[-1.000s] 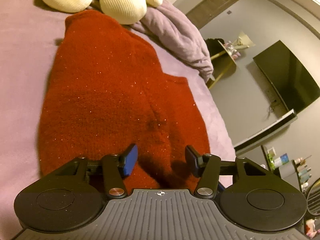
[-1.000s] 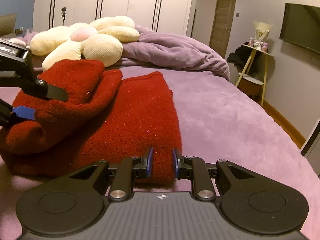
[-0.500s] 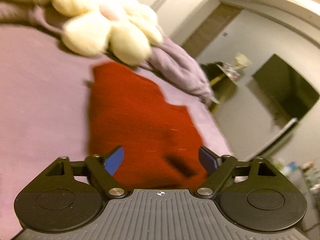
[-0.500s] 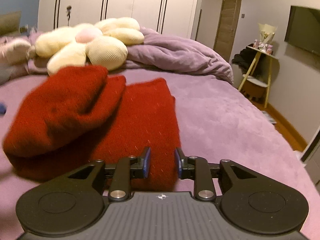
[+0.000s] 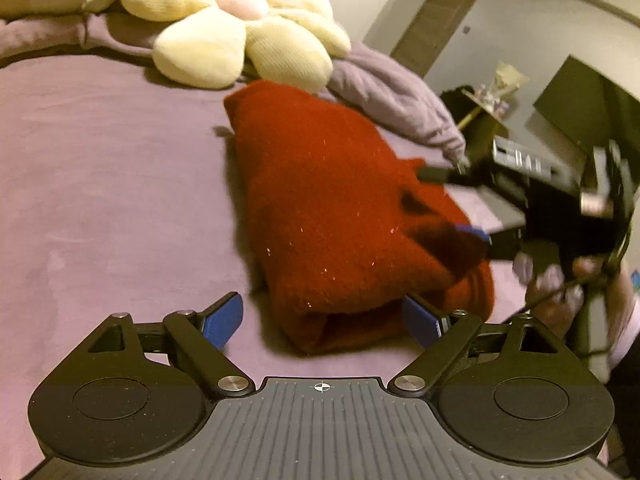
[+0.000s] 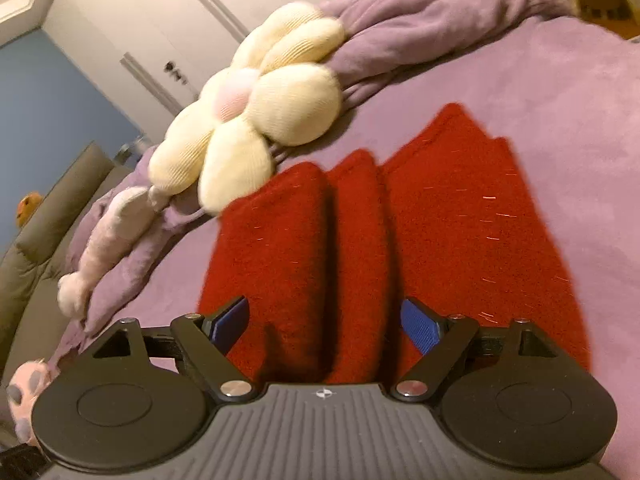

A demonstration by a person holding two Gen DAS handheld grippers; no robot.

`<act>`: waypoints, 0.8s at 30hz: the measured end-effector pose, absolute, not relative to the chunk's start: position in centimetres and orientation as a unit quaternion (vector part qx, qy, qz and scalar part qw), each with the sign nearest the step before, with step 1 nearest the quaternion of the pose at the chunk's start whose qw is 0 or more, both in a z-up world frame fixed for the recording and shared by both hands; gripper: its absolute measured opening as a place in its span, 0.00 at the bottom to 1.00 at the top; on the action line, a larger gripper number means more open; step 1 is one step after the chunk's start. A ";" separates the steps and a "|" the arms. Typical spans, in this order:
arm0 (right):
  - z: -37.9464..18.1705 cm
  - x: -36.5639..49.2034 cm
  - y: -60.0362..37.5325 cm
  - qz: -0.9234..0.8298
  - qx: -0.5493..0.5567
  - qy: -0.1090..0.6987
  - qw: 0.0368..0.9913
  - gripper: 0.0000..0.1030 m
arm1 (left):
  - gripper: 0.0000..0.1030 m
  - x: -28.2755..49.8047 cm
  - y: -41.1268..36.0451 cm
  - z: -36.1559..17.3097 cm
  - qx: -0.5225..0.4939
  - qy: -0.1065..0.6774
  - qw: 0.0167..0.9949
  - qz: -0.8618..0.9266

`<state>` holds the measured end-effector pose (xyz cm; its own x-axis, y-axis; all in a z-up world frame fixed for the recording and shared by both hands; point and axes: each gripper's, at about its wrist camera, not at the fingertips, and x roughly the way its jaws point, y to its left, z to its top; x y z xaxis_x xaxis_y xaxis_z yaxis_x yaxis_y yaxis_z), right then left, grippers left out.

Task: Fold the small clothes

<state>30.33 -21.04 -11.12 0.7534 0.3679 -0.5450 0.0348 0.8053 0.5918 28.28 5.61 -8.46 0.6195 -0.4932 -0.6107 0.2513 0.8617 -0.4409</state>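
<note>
A red knit garment (image 5: 332, 216) lies folded in a thick stack on the purple bed (image 5: 100, 184). My left gripper (image 5: 322, 318) is open and empty, just short of the garment's near end. My right gripper (image 6: 324, 320) is open over the garment (image 6: 440, 232), its jaws spread across the raised folds. It also shows in the left wrist view (image 5: 460, 204), blurred, at the garment's right side, with one blue pad against the cloth.
A cream flower-shaped cushion (image 5: 236, 28) and a rumpled purple blanket (image 5: 396, 92) lie at the head of the bed. A pink plush toy (image 6: 108, 236) lies on the left. The bed edge, a dark TV (image 5: 592, 108) and a small side table (image 5: 484, 120) are to the right.
My left gripper let go of the garment, opened wide and drew back. My right gripper opened and swung over the garment's right side. The folded flap now rests on the stack.
</note>
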 end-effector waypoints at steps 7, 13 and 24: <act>-11.1 32.8 -16.8 0.122 0.224 0.351 0.901 0.33 | 0.88 29.4 3.8 -10.1 -0.138 0.404 0.887 -0.177; -6.4 28.5 -12.7 0.057 -0.005 0.222 0.973 0.21 | 0.88 29.4 4.1 -9.2 -0.152 0.394 0.894 -0.151; -8.3 26.3 -16.8 -0.050 -0.050 0.229 0.971 0.21 | 0.89 29.4 2.5 -8.9 -0.161 0.409 0.881 -0.172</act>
<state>26.33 -16.79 -8.33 0.8898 -0.1207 -0.4401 0.0746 0.9899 -0.1207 29.41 2.48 -8.86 0.6058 -0.4345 -0.6665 0.1711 0.8893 -0.4242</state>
